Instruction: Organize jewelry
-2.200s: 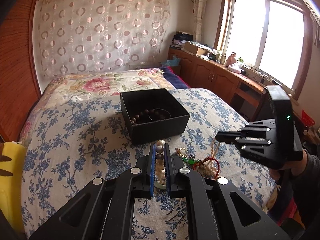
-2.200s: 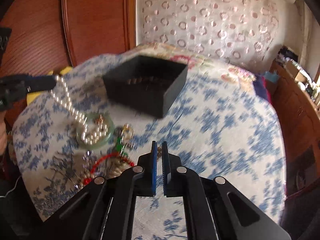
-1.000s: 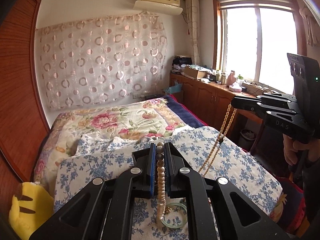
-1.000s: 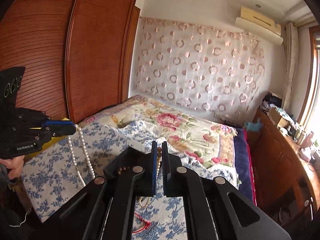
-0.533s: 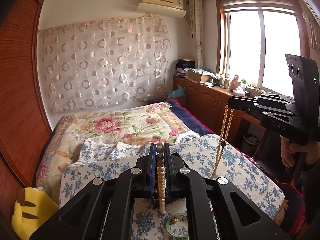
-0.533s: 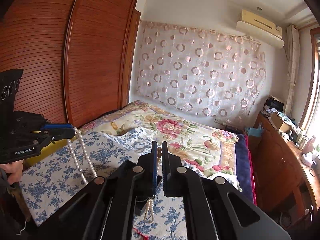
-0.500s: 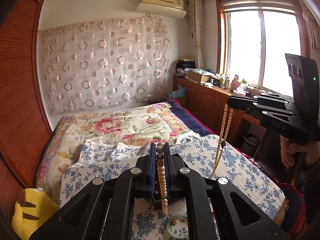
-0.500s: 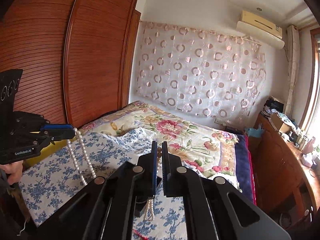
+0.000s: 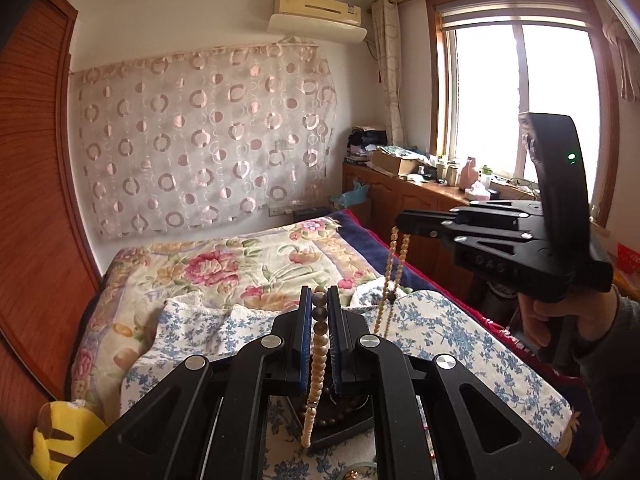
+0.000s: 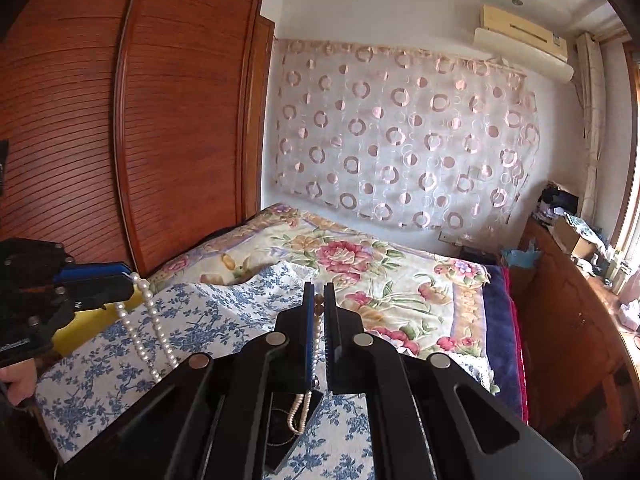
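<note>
My left gripper is shut on a white pearl necklace, held high above the bed; its loop hangs from my left gripper in the right wrist view. My right gripper is shut on a tan bead necklace that dangles from my right gripper in the left wrist view. The black jewelry box sits on the bed below both grippers, with dark beads inside; its corner shows under the right gripper, with the pearl loop's lower end hanging over it.
The bed carries a blue floral sheet and a pink floral quilt. A green bangle lies by the box. A yellow plush toy sits at the left edge. A wooden wardrobe and a cabinet flank the bed.
Both grippers lifted their necklaces off the bed and raised them high. In the last half second they shifted so the black box shows beneath them, and the strands now dangle over it.
</note>
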### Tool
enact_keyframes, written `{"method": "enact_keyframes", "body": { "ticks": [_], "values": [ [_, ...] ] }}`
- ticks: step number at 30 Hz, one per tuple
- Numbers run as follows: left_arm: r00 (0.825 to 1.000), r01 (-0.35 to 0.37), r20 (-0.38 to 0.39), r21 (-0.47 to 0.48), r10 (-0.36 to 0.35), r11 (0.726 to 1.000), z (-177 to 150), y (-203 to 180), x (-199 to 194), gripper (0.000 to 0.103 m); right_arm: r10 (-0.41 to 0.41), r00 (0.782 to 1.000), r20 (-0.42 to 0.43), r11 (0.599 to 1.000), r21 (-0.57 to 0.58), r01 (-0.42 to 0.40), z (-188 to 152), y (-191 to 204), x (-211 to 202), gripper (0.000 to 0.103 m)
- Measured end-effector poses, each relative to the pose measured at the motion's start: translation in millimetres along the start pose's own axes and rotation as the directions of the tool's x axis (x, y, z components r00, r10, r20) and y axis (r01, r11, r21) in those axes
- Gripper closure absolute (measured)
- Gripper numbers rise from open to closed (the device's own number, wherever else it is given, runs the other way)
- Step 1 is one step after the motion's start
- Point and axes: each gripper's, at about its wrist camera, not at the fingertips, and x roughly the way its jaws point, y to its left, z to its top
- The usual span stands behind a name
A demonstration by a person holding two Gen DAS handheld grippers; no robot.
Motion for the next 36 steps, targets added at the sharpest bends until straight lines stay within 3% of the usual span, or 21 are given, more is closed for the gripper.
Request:
{"method": "enact_keyframes", "body": {
  "ticks": [9, 17, 23, 36],
  "values": [
    [0.999, -0.021, -0.045, -0.006, 0.02, 1.0, -3.8, 6.6, 24.8, 0.096, -0.002, 0.998, -0.067, 1.0, 0.01, 0.002, -6.4, -1.7, 42.8, 0.098],
    [0.997, -0.02, -0.069, -0.01, 0.019, 1.0, -8.4, 10.8, 41.3, 0.096, 0.006, 1.0, -0.015, 1.0, -0.003, -0.006, 9.7, 5.1, 34.2, 0.098],
    [0.994, -0.025, -0.109, -0.016, 0.023, 1.0, -19.6, 11.7, 53.2, 0.096, 0.001, 1.0, -0.03, 1.0, -0.015, -0.001, 12.6, 6.8, 39.9, 0.098],
    [0.979, -0.02, -0.203, -0.044, 0.011, 0.999, -70.2, 17.9, 72.9, 0.096, 0.03, 0.97, -0.241, 0.999, -0.024, -0.037, -60.2, 16.4, 96.9, 0.097]
  ]
}}
